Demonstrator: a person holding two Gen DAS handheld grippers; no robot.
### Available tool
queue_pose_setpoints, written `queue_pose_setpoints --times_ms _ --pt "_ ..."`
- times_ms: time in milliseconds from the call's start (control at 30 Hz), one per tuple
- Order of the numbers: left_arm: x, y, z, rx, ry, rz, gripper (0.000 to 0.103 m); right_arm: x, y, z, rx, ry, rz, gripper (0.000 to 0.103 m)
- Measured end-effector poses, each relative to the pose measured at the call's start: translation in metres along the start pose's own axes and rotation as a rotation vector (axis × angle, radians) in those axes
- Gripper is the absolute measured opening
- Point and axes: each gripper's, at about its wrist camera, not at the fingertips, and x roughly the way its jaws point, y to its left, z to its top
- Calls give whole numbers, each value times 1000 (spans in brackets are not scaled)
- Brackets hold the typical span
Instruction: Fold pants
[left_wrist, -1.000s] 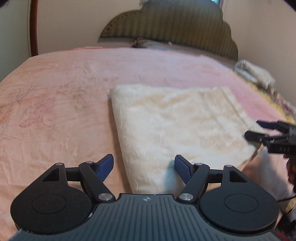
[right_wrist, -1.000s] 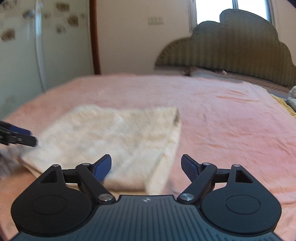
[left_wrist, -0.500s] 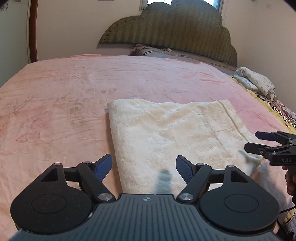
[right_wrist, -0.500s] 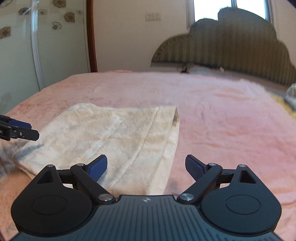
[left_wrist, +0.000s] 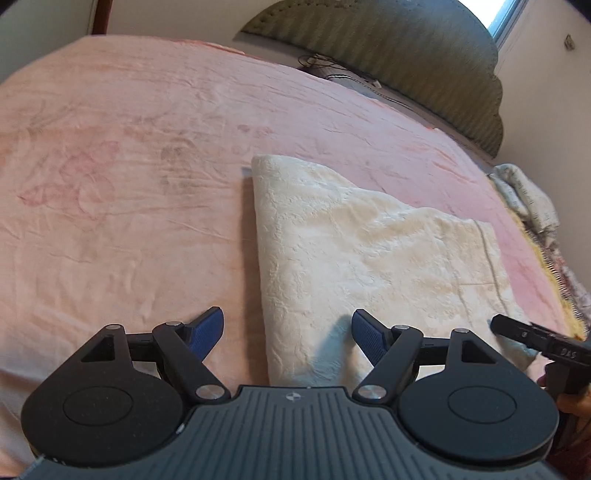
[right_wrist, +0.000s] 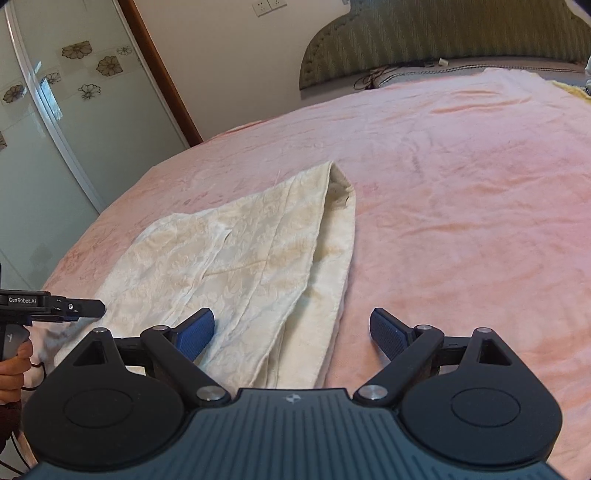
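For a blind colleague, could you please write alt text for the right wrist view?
Cream pants, folded flat, lie on a pink bedspread, and the open right tool hovers over their near edge, holding nothing. The left tool enters from the left edge; a green headboard stands behind.

Soft daylight enters from a window (left_wrist: 511, 18) at one o'clock in the left view — even, no glare. Short shadows fall under the blue pads (left_wrist: 210, 328) (bluish on cloth). Fisheye bending curves the edges; both frames sharp.
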Motion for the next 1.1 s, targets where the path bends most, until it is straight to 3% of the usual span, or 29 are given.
queue_pose_setpoints --times_ms 367,600,867,900,967,1000,1033,1100 --pt "5 -8 -1 48 21 16 84 17 -10 8 53 40 112 92" --pt "12 -14 2 86 35 17 89 28 -30 20 133 74 247 93" --pt "28 -16 8 131 28 -96 90 57 -47 40 178 130 421 92" --pt "31 -16 9 133 21 -104 90 59 -48 43 182 131 427 89" --pt "34 -19 12 132 15 -94 87 62 -49 46 168 133 384 66" --pt "34 -21 12 136 5 -84 75 63 -49 46 165 136 367 54" --pt "33 -24 12 153 -1 -82 70 63 -48 44 161 137 369 46" --pt "30 -29 11 184 -20 -51 49 59 -43 41 138 126 366 40"
